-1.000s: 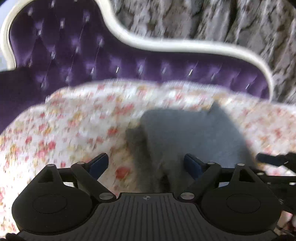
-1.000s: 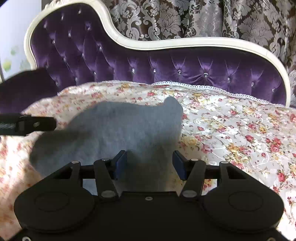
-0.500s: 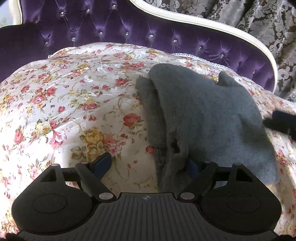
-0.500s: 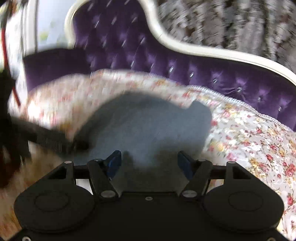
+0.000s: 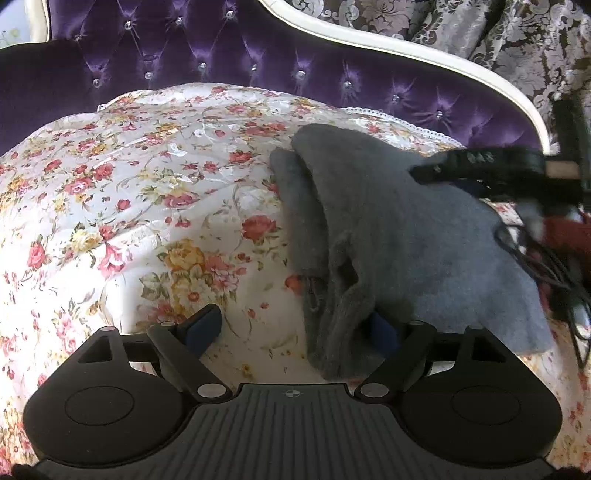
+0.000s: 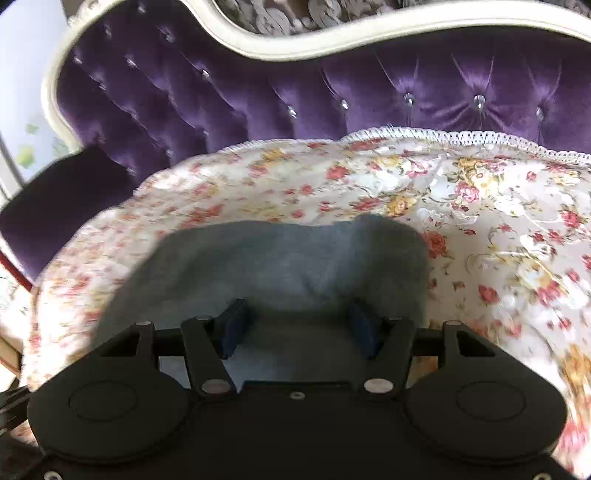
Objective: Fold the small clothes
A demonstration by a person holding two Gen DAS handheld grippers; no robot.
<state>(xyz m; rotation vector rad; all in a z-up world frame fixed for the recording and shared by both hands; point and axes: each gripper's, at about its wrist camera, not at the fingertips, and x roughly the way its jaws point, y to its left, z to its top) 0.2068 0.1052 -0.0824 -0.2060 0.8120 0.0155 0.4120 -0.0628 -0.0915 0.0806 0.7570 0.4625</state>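
A small grey fleece garment (image 5: 388,229) lies folded over on the floral cover. In the left wrist view my left gripper (image 5: 291,330) is open at the garment's near left edge; its right finger is partly hidden by a bunched fold of cloth. The right gripper shows there as a dark blurred bar (image 5: 491,166) over the garment's far right side. In the right wrist view the grey garment (image 6: 288,266) lies right under my right gripper (image 6: 299,328), which is open with cloth between the blue pads (image 6: 232,328).
A floral cover (image 5: 147,206) with a lace edge (image 6: 461,136) lies over a purple tufted sofa back (image 5: 258,59) with a cream frame. Patterned curtains (image 5: 498,33) hang behind. Dark cables and something red (image 5: 561,236) lie at the right edge.
The left gripper has come down to the garment's left edge and steadied there. The right gripper has swung forward and down over the garment, which now fills its view closer.
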